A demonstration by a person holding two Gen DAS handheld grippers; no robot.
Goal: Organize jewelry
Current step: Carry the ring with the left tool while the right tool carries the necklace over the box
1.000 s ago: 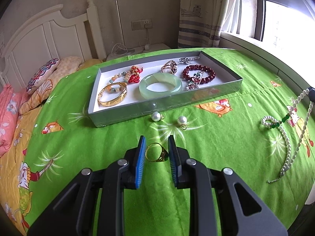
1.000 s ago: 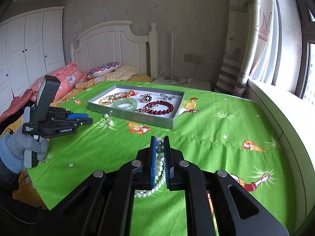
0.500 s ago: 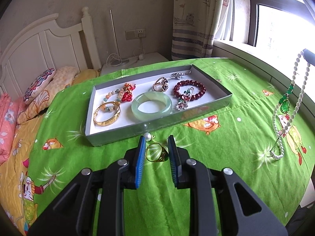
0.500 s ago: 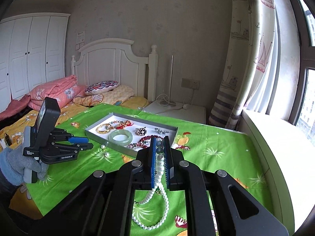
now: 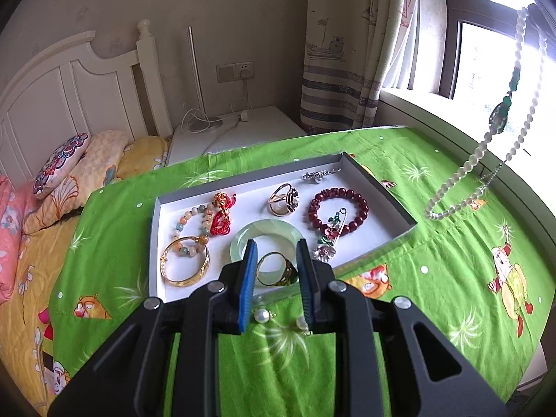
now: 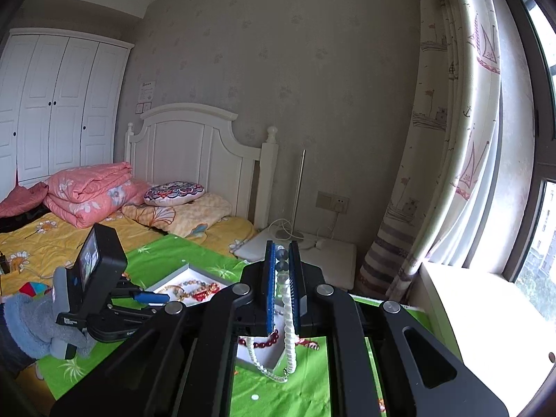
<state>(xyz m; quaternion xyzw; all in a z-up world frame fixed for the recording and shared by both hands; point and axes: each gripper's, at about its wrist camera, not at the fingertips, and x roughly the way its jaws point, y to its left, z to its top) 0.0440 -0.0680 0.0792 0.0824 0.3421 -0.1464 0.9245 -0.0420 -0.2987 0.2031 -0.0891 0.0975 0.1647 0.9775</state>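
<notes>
Green cartoon-print bedspread (image 5: 434,278) carries a shallow grey tray (image 5: 396,205) of beads and bangles. Left gripper (image 5: 277,271) pinches a gold ring (image 5: 278,268) over its six o'clock edge. Right gripper (image 6: 281,288), jaws narrow, clamps a dangling pearl necklace (image 6: 287,330).

White headboard (image 6: 194,146), wardrobe (image 6: 52,104), curtained window (image 5: 486,45), seemingly daylit.

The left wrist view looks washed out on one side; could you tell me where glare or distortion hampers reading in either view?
Left wrist view: the window blows out, paling the hanging pearl necklace; the tray stays sharp. Right wrist view: dimmer, curtain bowed by fisheye.
</notes>
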